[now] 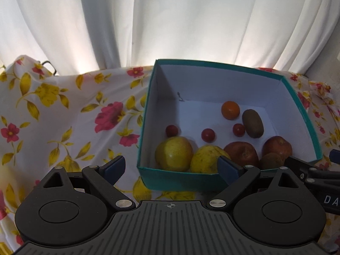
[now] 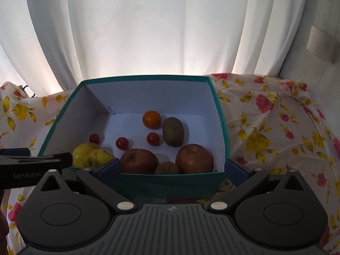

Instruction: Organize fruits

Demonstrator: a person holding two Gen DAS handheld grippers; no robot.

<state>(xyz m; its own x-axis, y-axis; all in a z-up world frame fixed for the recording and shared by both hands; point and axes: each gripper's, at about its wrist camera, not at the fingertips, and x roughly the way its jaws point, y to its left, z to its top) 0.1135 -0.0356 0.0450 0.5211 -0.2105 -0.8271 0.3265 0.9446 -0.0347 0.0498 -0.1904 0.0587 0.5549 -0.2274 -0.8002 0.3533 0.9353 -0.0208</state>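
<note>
A teal box (image 2: 146,77) with white inner walls stands on the flowered cloth. Inside lie an orange (image 2: 151,119), a large kiwi (image 2: 173,131), three cherry tomatoes (image 2: 122,143), two yellow apples (image 1: 173,154), two red apples (image 2: 193,159) and a small kiwi (image 2: 166,168). My left gripper (image 1: 171,169) hangs open at the box's near left corner, nothing between its blue pads. My right gripper (image 2: 173,170) stands wide open, its fingers astride the near wall, holding nothing. Each gripper shows at the edge of the other's view.
The flowered tablecloth (image 1: 63,116) spreads left and right of the box, with wrinkles on the right (image 2: 276,127). White curtains (image 2: 148,31) hang right behind the table. A dark wire object (image 1: 50,65) sits at the far left edge.
</note>
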